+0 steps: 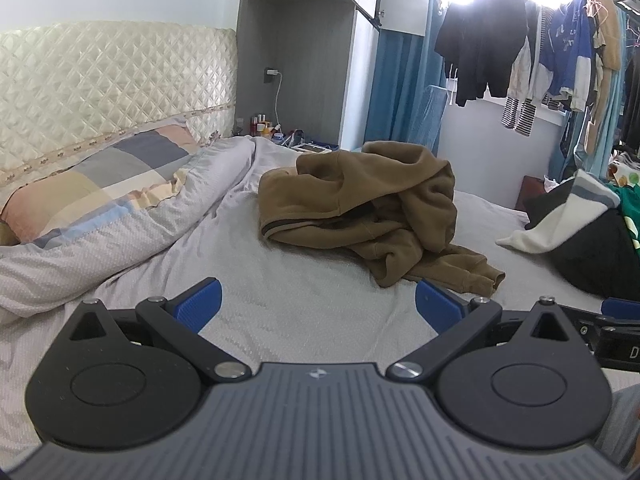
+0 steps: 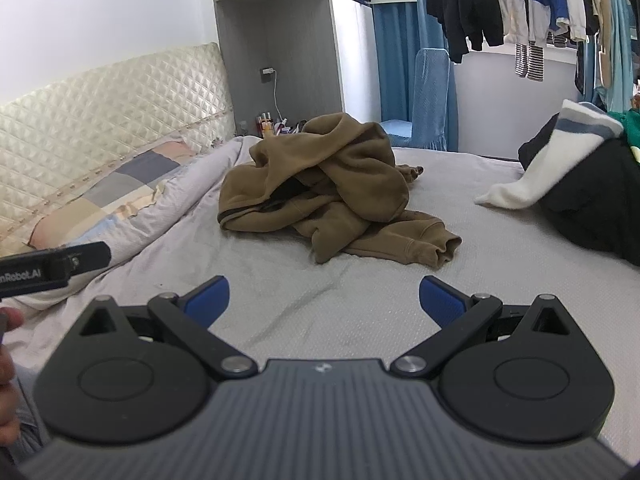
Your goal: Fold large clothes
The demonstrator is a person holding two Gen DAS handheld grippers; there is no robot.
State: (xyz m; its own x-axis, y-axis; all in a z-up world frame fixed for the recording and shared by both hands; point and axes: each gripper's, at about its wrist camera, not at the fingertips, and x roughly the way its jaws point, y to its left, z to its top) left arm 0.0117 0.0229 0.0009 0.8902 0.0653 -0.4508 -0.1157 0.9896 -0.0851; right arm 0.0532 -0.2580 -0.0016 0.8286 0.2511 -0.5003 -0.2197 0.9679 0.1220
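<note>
A brown hoodie [image 1: 372, 208] lies crumpled on the bed [image 1: 304, 312]. The left gripper [image 1: 318, 304] and right gripper [image 2: 324, 300] hover near it, fingers spread wide, holding nothing.

Both hand-held grippers [image 1: 318, 306] [image 2: 324, 304] wide apart, empty

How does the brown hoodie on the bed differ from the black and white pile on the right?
The brown hoodie is one plain colour; the pile mixes black, white and grey. The hoodie lies mid-bed, straight ahead of both open grippers; the pile sits at the right edge, partly cut off. Both are crumpled, unfolded.
</note>
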